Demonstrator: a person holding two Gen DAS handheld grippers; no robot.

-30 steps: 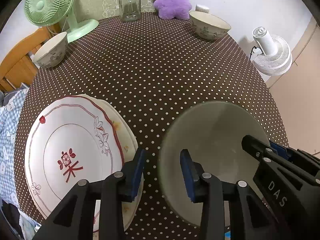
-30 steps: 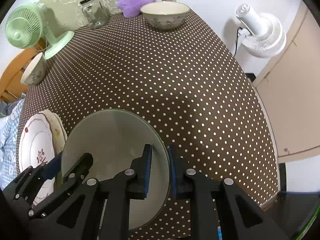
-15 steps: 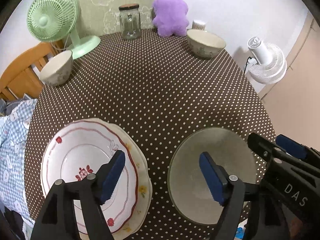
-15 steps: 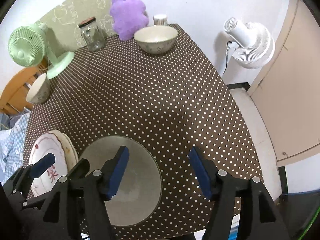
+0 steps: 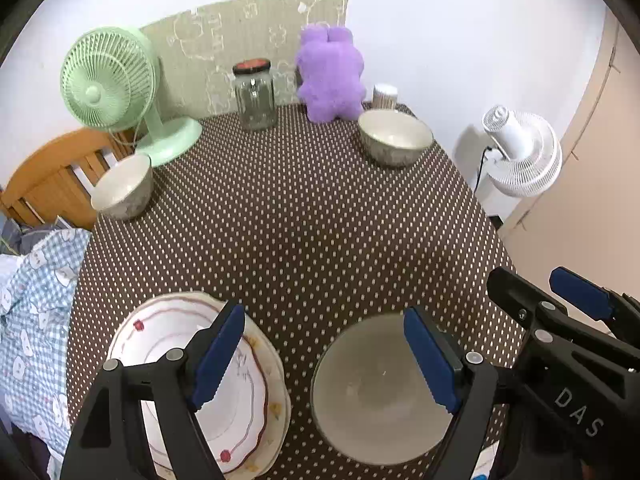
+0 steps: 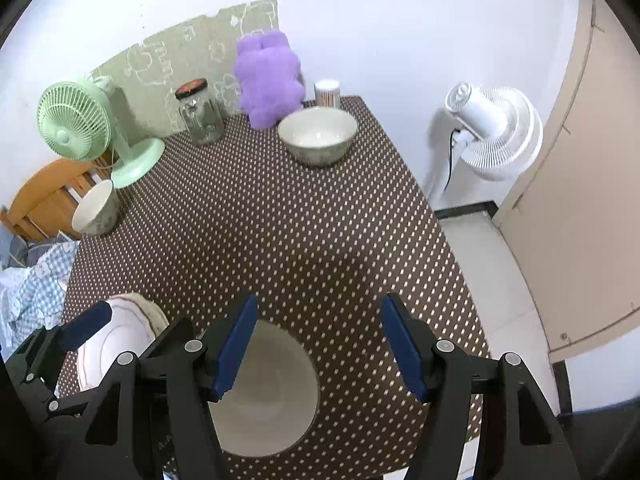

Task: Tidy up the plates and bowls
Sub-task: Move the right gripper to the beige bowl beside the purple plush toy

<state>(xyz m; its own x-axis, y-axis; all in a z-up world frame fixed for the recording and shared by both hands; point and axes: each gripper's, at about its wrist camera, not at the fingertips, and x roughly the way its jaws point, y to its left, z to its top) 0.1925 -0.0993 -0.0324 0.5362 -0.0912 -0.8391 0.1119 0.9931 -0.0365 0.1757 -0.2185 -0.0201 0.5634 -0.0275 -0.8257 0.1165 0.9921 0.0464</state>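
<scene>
The left gripper [image 5: 324,354] and right gripper [image 6: 318,346] both hang above the near edge of the dotted table [image 5: 304,216], jaws spread wide and holding nothing, having just been opening. Below them the grey bowl [image 5: 380,392] rests on the table beside 2 stacked plates [image 5: 168,336]. 2 patterned bowls [image 5: 394,136] stand well apart at the far side.
</scene>
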